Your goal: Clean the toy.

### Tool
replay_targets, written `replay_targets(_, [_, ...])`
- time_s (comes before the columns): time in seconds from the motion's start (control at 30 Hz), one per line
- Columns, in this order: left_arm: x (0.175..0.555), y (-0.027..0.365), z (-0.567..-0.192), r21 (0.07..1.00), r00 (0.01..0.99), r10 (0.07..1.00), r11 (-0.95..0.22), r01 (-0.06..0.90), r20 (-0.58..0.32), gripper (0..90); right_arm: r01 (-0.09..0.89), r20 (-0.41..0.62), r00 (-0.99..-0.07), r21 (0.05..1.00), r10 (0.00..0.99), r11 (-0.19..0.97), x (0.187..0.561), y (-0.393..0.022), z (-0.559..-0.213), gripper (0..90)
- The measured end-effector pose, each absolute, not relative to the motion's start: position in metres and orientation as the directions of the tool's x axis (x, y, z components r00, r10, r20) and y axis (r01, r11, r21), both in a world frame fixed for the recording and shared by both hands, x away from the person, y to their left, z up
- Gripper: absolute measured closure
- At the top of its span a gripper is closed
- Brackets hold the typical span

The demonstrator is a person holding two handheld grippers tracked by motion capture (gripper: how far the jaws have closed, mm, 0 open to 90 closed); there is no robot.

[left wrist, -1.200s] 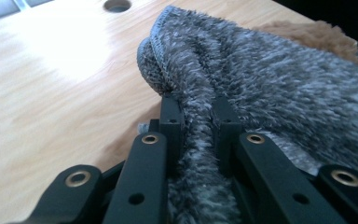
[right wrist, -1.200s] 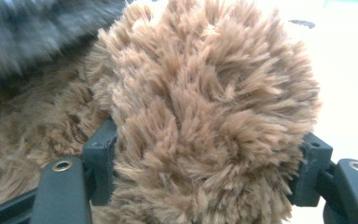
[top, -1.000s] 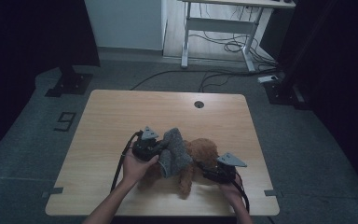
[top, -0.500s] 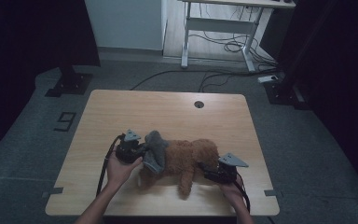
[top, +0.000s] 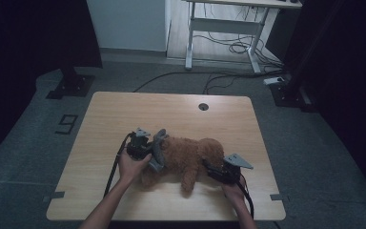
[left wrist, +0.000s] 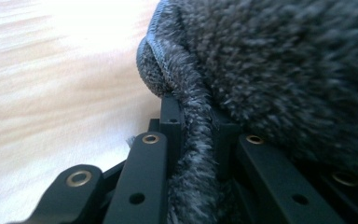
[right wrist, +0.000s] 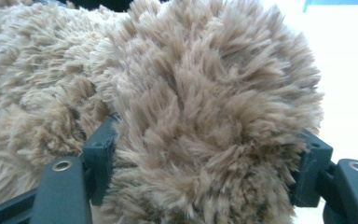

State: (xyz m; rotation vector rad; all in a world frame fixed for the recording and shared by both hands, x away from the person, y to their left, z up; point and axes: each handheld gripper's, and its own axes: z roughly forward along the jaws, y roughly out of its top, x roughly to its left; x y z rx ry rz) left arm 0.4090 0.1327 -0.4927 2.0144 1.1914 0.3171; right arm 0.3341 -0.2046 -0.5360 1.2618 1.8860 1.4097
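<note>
Surface: pale wooden table [top: 124, 114]
Left gripper [left wrist: 193, 135]: jaws pinched on grey fuzzy cloth [left wrist: 279, 70] — its hem
Right gripper [right wrist: 205, 163]: jaws clamped around brown plush toy [right wrist: 205, 98] — one fluffy limb

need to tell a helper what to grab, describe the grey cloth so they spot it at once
On the wooden table, look to the near middle where a brown plush toy lies. The grey cloth wraps the toy's left end, pinched in the left gripper. It is the one fuzzy grey thing beside brown fur.

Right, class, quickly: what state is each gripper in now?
Left gripper: shut on the grey cloth.
Right gripper: shut on the brown plush toy.
</note>
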Motion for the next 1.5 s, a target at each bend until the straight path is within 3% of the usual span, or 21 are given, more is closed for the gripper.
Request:
replay_targets(0.27, [0.408, 0.125, -0.454, 0.761, 0.57, 0.811, -0.286, 0.583, -0.131, 78.3, 0.386, 0.137, -0.475, 0.92, 0.869, 0.066, 0.333, -0.211, -0.537, 28.8])
replay_targets(0.4, [0.394, 0.095, -0.427, 0.795, 0.629, 0.777, -0.382, 0.47, 0.001, 78.0, 0.373, 0.125, -0.482, 0.925, 0.867, 0.074, 0.331, -0.211, -0.539, 28.7])
replay_targets(0.6, [0.391, 0.04, -0.402, 0.821, 0.714, 0.7, -0.411, 0.397, 0.005, 77.8, 0.368, 0.112, -0.484, 0.926, 0.868, 0.086, 0.328, -0.211, -0.539, 28.6])
replay_targets(0.83, [0.398, -0.032, -0.405, 0.804, 0.781, 0.625, -0.467, 0.368, 0.005, 77.5, 0.353, 0.083, -0.48, 0.93, 0.873, 0.106, 0.323, -0.207, -0.54, 28.5])
replay_targets(0.97, [0.406, -0.07, -0.434, 0.72, 0.777, 0.624, -0.578, 0.383, 0.087, 76.8, 0.357, 0.083, -0.481, 0.928, 0.873, 0.108, 0.323, -0.207, -0.54, 28.4])
replay_targets(1.17, [0.408, -0.058, -0.442, 0.694, 0.762, 0.642, -0.587, 0.417, 0.085, 77.5, 0.369, 0.075, -0.494, 0.92, 0.866, 0.13, 0.322, -0.208, -0.543, 27.7])
replay_targets(1.5, [0.41, 0.009, -0.433, 0.678, 0.696, 0.716, -0.541, 0.498, 0.061, 77.6, 0.353, 0.031, -0.507, 0.919, 0.862, 0.175, 0.318, -0.202, -0.543, 26.3])
